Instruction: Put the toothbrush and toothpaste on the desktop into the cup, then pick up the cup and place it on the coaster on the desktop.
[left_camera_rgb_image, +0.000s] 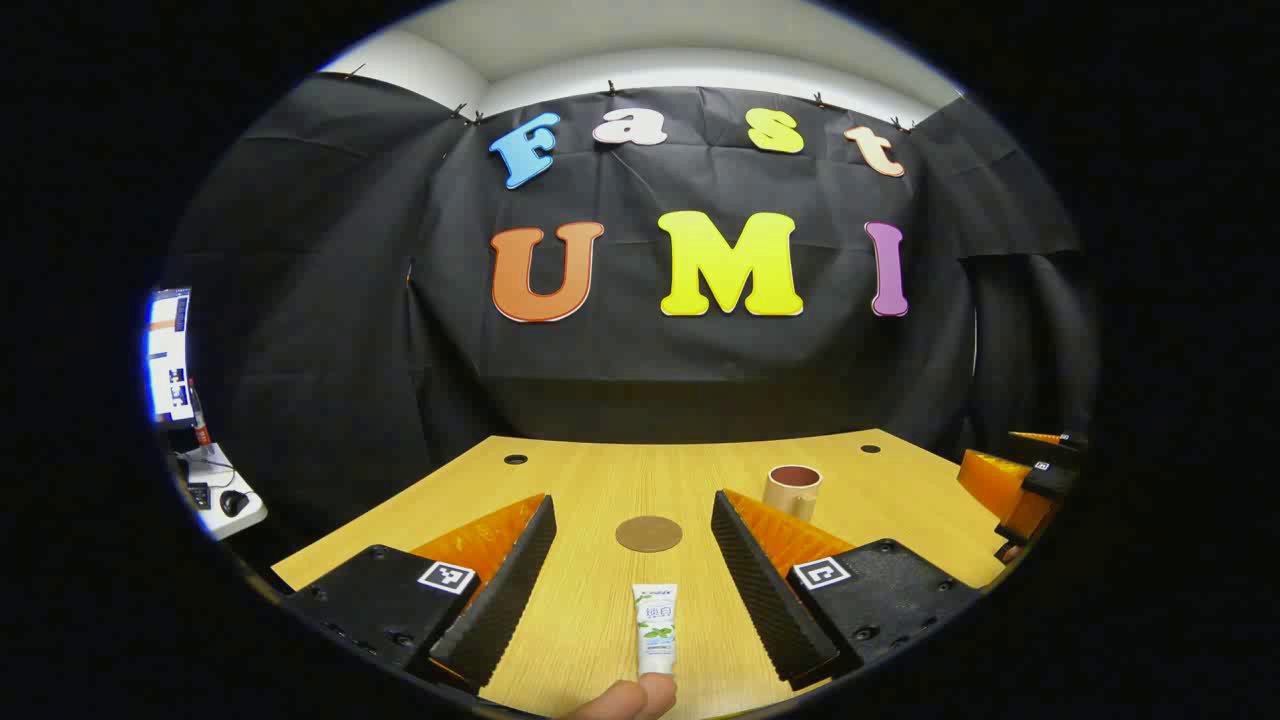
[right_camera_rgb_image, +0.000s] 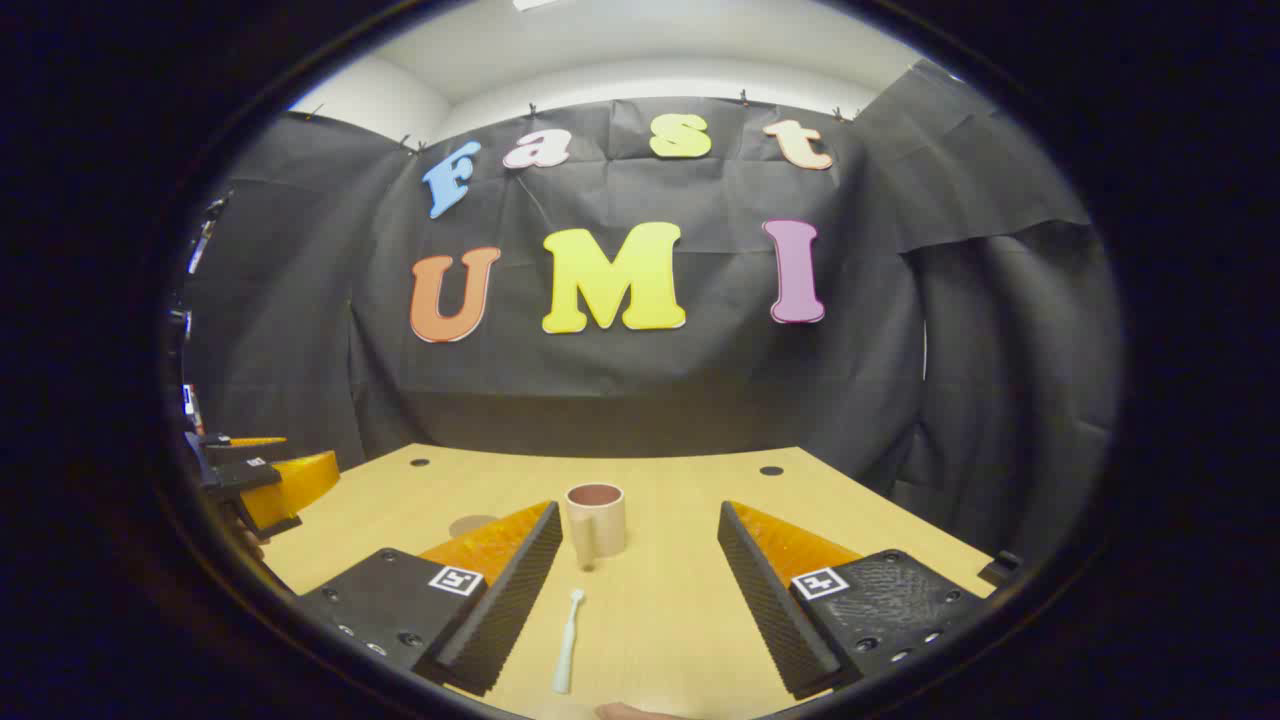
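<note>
I see both hand-held grippers, left and right, released over the table; toothpaste and toothbrush lie between their fingers, cup and coaster ahead.

One cup, one toothbrush, one toothpaste (a small tube), one coaster.

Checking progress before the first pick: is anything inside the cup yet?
The cup stands upright and its visible inside looks empty; its bottom is hidden by the rim. The toothbrush and the toothpaste lie on the desktop.
</note>
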